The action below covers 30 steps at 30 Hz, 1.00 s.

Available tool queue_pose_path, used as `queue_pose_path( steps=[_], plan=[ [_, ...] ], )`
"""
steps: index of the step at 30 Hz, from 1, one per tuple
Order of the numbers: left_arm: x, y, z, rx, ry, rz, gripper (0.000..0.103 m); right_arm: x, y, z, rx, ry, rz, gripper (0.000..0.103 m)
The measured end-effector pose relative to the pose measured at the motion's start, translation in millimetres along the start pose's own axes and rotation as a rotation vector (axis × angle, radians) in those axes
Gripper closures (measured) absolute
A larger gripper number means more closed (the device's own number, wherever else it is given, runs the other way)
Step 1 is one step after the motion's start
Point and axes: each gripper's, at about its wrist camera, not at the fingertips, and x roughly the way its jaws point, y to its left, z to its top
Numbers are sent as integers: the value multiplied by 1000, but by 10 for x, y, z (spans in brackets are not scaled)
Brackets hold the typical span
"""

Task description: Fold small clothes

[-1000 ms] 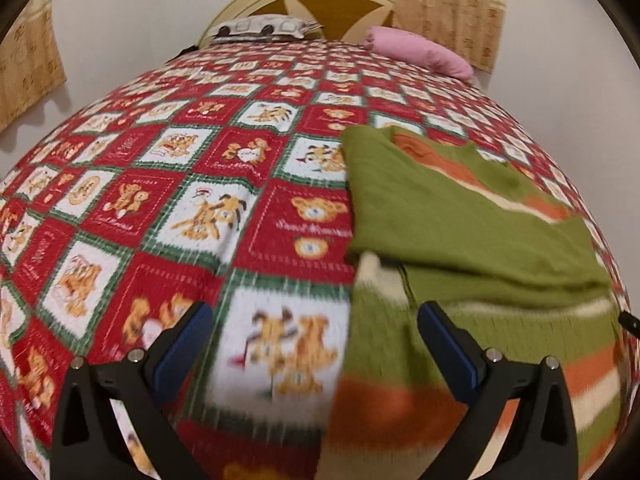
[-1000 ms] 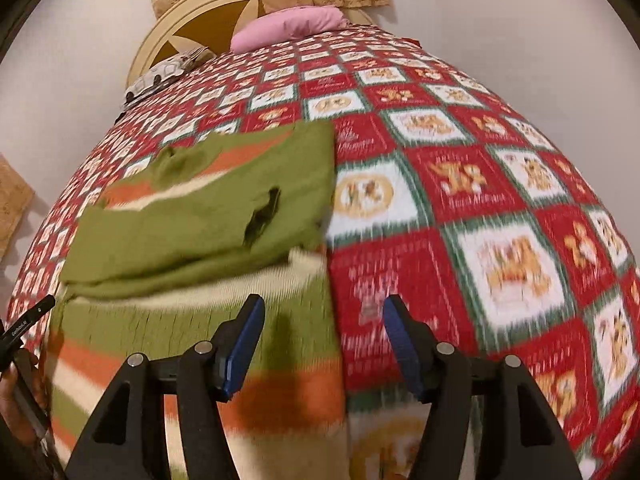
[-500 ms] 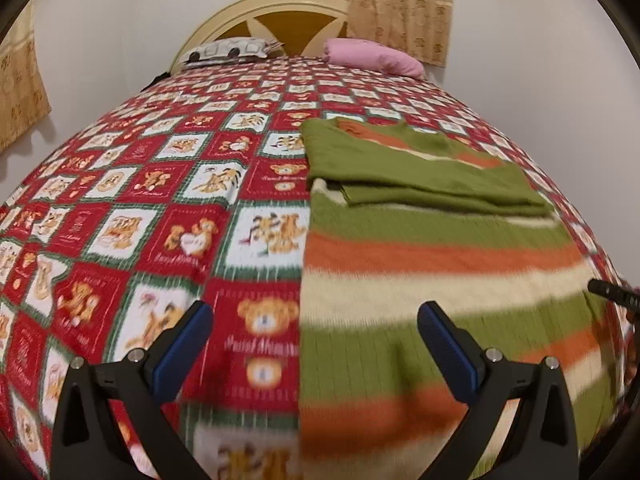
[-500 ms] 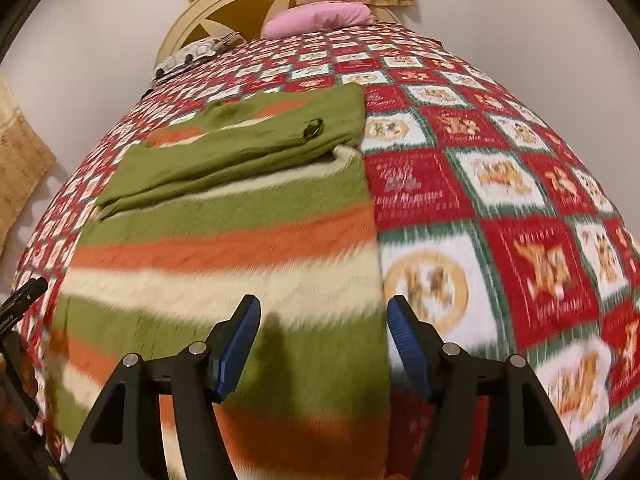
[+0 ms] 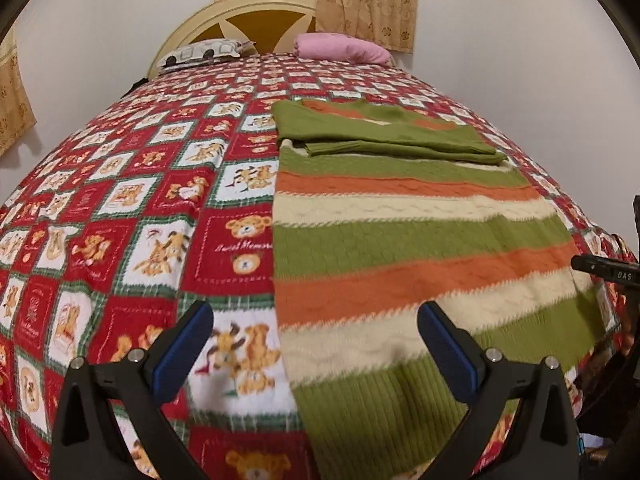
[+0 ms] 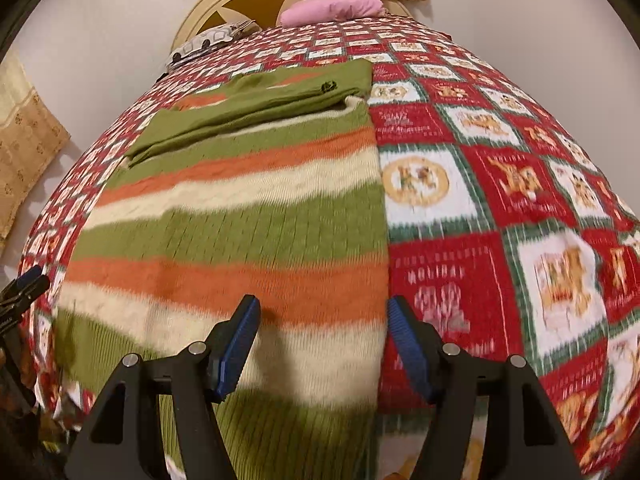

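Note:
A green, orange and cream striped knit sweater (image 5: 400, 240) lies flat on the bed, its green sleeves folded across the far end (image 5: 384, 136). It also shows in the right wrist view (image 6: 240, 216), sleeves folded at the top (image 6: 256, 108). My left gripper (image 5: 316, 352) is open and empty above the sweater's near left edge. My right gripper (image 6: 320, 344) is open and empty above the sweater's near right edge. The sweater's ribbed hem hangs at the bed's near edge.
The bed carries a red, green and white teddy-bear quilt (image 5: 120, 200). A pink pillow (image 5: 340, 48), a patterned pillow (image 5: 204, 52) and a cream headboard (image 5: 240, 12) stand at the far end. White walls and beige curtains surround the bed.
Both grippers have pulled back from the folded sleeves toward the hem end of the sweater. Much more of the striped body now shows. Both stay open.

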Motion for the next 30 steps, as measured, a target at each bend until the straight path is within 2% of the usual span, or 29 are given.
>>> queue_pose_path(
  steps=[6,9,11,12,14,18,21,23,27,30],
  plan=[
    [-152,6,-204,-6,13,-28,0,-99,79,-313,-20,9,7,36],
    [-215,48,-291,-33,13,-46,5,-153,145,-447,-53,-12,-14,36],
    [-216,53,-333,-41,30,-71,14,-180,181,-486,-80,-24,-32,36],
    [-209,48,-352,-42,41,-85,22,-189,192,-485,-81,-24,-32,36],
    [-182,39,-383,-52,62,-110,28,-217,181,-484,-67,-25,-15,36],
    [-118,26,-492,-105,125,-165,47,-268,207,-531,-70,-25,1,36],
    [-96,-16,-577,-120,153,-182,48,-308,241,-582,-86,-29,2,36],
    [-64,-42,-624,-119,176,-160,48,-324,253,-604,-93,-29,3,36],
    [-109,-59,-649,-114,170,-115,48,-395,275,-645,-108,-41,10,36],
    [-82,-39,-673,-124,177,-112,46,-479,288,-661,-119,-59,18,36]
  ],
)
